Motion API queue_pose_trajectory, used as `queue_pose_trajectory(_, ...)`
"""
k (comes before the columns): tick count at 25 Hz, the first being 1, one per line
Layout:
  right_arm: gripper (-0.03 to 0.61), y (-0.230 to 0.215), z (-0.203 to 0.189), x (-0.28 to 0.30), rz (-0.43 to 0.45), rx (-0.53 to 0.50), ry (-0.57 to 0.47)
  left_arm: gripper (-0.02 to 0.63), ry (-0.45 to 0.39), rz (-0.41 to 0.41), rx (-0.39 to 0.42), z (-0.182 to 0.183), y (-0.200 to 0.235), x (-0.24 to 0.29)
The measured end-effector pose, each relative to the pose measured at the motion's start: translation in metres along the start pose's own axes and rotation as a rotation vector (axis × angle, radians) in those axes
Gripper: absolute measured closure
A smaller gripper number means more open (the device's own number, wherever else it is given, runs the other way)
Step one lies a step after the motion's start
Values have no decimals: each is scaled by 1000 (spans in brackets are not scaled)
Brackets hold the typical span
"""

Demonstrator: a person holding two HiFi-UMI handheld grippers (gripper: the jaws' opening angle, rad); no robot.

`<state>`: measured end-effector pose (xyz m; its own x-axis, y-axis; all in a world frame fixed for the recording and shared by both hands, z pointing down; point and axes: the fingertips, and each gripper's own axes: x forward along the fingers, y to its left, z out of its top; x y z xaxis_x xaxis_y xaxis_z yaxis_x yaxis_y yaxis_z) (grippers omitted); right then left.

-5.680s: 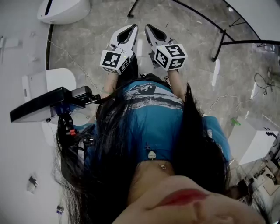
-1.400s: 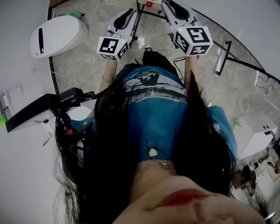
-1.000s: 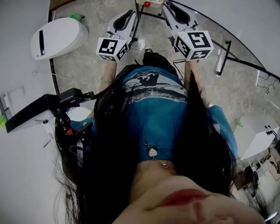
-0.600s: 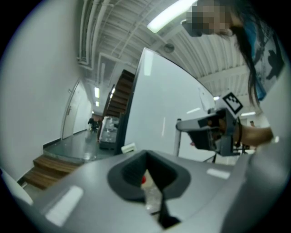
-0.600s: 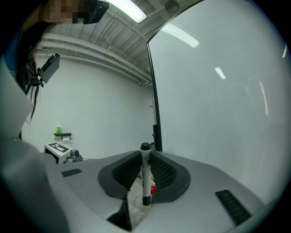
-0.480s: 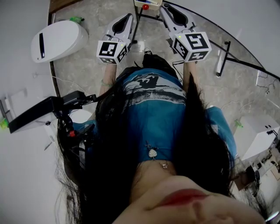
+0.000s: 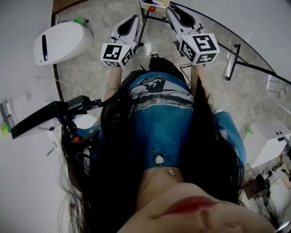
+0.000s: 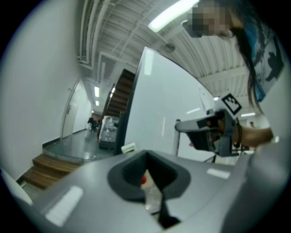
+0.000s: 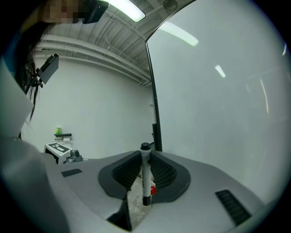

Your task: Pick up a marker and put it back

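A white marker [image 9: 146, 178] with a black cap stands upright between the ribbed pads of my right gripper [image 9: 144, 169], which is shut on it. In the head view the right gripper [image 7: 175, 12] is held out at the top, close to the whiteboard [image 7: 259, 22] and its stand; the marker is hidden there. The whiteboard [image 9: 218, 91] fills the right half of the right gripper view. My left gripper [image 7: 132, 23] is held beside it at the top left, its jaws together with nothing between them [image 8: 148, 177].
A white rounded device [image 7: 61, 38] lies on the stone floor at the left, with a green item [image 7: 81, 20] behind it. A black screen on a mount [image 7: 41, 117] juts out at the left. The whiteboard's black stand legs [image 7: 236, 50] cross the floor at the right, near a white box [image 7: 268, 142].
Since the earliest frame both grippers have moved forward, the right one toward the whiteboard stand. Over the last second they barely shift.
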<state>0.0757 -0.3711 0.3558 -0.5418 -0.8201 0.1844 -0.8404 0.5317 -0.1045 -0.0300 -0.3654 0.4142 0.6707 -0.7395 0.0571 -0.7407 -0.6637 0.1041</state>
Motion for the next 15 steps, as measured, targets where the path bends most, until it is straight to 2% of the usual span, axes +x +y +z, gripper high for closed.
queue_pose_trajectory(10, 508, 1, 1, 0, 2, -8, 1, 612, 0, -5, -11, -2, -2, -1)
queue_pose_trajectory(15, 508, -9, 13, 8, -5, -54, -9, 612, 6, -9, -14, -3, -3, 0)
